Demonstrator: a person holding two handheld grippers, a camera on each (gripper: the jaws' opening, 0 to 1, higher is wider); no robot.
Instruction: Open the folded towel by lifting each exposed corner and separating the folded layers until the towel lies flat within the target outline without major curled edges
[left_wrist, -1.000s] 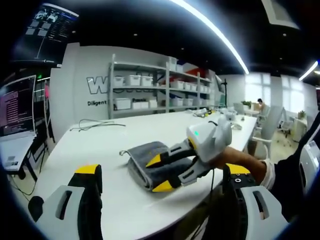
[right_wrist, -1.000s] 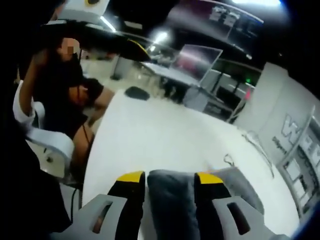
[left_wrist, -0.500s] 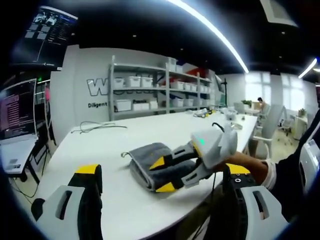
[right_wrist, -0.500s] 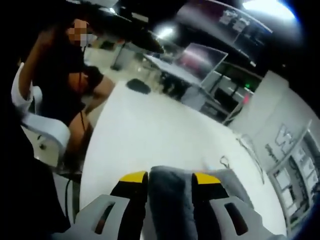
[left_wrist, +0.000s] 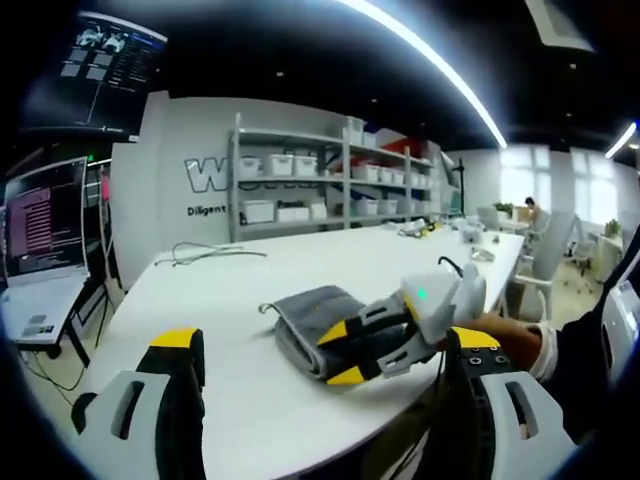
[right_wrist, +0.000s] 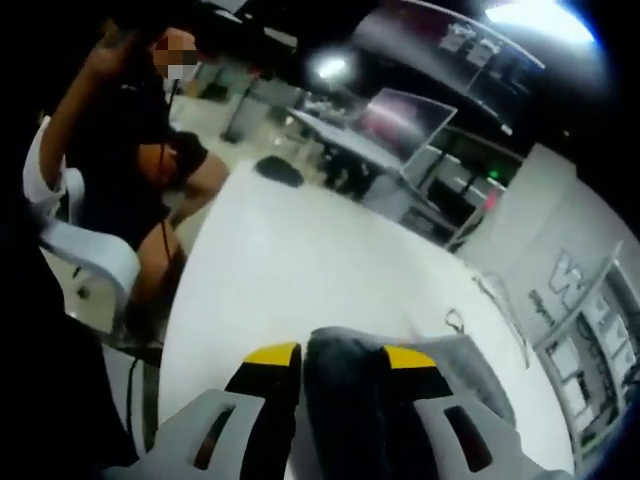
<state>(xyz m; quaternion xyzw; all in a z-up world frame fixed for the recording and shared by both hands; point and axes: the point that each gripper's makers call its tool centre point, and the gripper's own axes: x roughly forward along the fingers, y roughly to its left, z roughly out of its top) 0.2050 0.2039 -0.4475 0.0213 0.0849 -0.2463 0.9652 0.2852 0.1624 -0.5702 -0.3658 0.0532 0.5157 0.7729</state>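
Left gripper view. The left hand-held gripper (left_wrist: 325, 375) is seen at the bottom of the frame, its two yellow-tipped jaws spread wide apart with nothing between them. A folded grey towel (left_wrist: 322, 318) lies on the white surface (left_wrist: 250, 290) at centre, slightly right of the middle. The right hand-held gripper (left_wrist: 347, 353) enters from the right and is closed on the near edge of the towel — one yellow tip is seen above the fabric, the other below it. A hand (left_wrist: 505, 335) is seen behind that gripper at right. A thin cable (left_wrist: 205, 255) lies on the surface farther back, left of centre. White shelving (left_wrist: 330, 185) with storage bins stands against the far wall, and a monitor (left_wrist: 40, 225) is seen at the left edge.

Right gripper view. The right hand-held gripper (right_wrist: 340, 358) rises from the bottom centre, its jaws pressed against a thick fold of the grey towel (right_wrist: 345, 395) held between them. The towel extends to the lower right, resting on the white surface (right_wrist: 300, 270). A small loop (right_wrist: 455, 322) at the towel's corner is seen right of centre. A seated person (right_wrist: 150, 160) is seen at upper left beside the surface — a dark object (right_wrist: 278, 171) lies near its far end.
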